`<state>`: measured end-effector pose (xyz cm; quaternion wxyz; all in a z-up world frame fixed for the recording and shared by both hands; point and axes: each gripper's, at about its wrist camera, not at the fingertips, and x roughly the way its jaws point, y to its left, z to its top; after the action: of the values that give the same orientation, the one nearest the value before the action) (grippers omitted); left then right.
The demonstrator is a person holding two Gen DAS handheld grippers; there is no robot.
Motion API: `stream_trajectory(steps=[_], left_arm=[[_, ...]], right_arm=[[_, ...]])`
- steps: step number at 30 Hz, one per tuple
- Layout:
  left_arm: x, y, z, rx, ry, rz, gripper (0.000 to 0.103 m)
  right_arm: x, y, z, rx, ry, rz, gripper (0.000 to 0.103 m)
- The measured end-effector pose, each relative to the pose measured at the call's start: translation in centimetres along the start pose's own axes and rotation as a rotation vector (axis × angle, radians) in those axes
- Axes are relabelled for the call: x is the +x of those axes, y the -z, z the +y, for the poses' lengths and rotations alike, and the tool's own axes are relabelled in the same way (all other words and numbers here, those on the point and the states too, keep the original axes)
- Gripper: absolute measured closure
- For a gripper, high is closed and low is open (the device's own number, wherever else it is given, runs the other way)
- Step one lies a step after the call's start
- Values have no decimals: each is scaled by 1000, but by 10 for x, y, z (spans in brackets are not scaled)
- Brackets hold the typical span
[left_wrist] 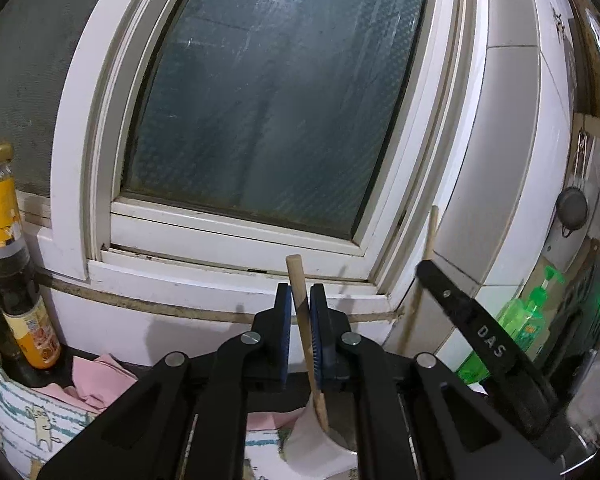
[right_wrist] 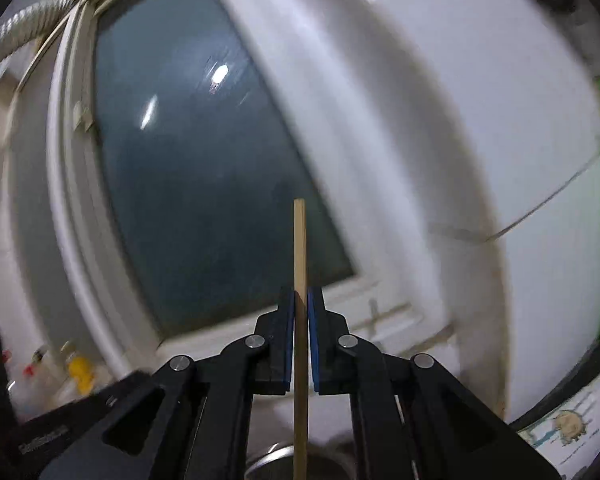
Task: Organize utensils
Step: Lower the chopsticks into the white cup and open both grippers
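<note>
Left wrist view gives us one black two-finger left gripper (left_wrist: 300, 300) with blue ribbed pads, its jaws pressed onto one pale round wooden stick (left_wrist: 305, 320) that stands nearly upright between them at lower centre. The stick's top pokes above the fingertips; its lower end sinks toward a shiny metal rim (left_wrist: 342, 442) at the bottom of the frame, partly hidden behind the gripper body, so we cannot tell whether it touches it.

At right of centre we see one black finger of the other tool (left_wrist: 472, 324), printed with white letters, slanting up to the left, and a second thin wooden stick (left_wrist: 431, 236) rising behind it. We count two dark glass bottles with yellow labels (left_wrist: 4, 216) at the left edge, one green plastic pump bottle (left_wrist: 528, 320) at the right, one crumpled pink cloth (left_wrist: 100, 380) at lower left, and one small round metal strainer (left_wrist: 571, 210) hanging on the white tiled wall at right. One frosted window pane in a white frame (left_wrist: 268, 92) fills the upper middle.

Right wrist view, blurred by motion, shows the right gripper (right_wrist: 300, 300) of the same black-and-blue build, pinching one slim straight wooden chopstick (right_wrist: 300, 248). It stands vertical at centre, its tip above the pads, its lower part running down over a round metal container's rim (right_wrist: 268, 456) at the bottom edge. What that container holds we cannot tell.
</note>
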<state>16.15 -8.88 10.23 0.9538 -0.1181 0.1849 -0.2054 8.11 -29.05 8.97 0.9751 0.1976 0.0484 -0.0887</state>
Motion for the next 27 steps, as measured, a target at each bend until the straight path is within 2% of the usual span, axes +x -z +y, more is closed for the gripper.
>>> stream_trajectory(steps=[3, 6, 8, 11, 13, 16, 18, 19, 21, 22, 25, 27], left_arm=[[-1, 2, 0, 21, -12, 6, 95], [-2, 6, 1, 41, -22, 16, 81], [-6, 9, 2, 44, -36, 9, 53], [-16, 12, 8, 32, -85, -18, 38], [-23, 10, 14, 11, -85, -28, 27], [-42, 8, 25, -4, -121, -61, 24], [-58, 9, 31, 23, -186, -91, 21], [-67, 10, 32, 47, -212, -108, 16], [-83, 14, 38, 85, -245, -123, 6], [-91, 18, 43, 97, -263, -136, 3], [-109, 32, 61, 97, -306, -176, 0], [-108, 39, 73, 91, -327, -156, 0]], right_arm=[[0, 1, 4, -14, 0, 52, 95], [9, 8, 9, -67, -7, 159, 95], [15, 1, 9, -90, 26, 251, 95], [12, 0, -4, -76, 23, 323, 95], [17, 2, -5, -67, 29, 362, 95], [17, 1, -5, -63, 49, 407, 95], [14, 1, -3, -77, 58, 406, 95], [12, -2, -1, -87, 63, 400, 94], [7, -3, 5, -105, 64, 392, 88], [4, -2, 7, -117, 99, 389, 80], [-9, 3, 18, -187, 162, 361, 70], [-20, 7, 24, -220, 215, 337, 56]])
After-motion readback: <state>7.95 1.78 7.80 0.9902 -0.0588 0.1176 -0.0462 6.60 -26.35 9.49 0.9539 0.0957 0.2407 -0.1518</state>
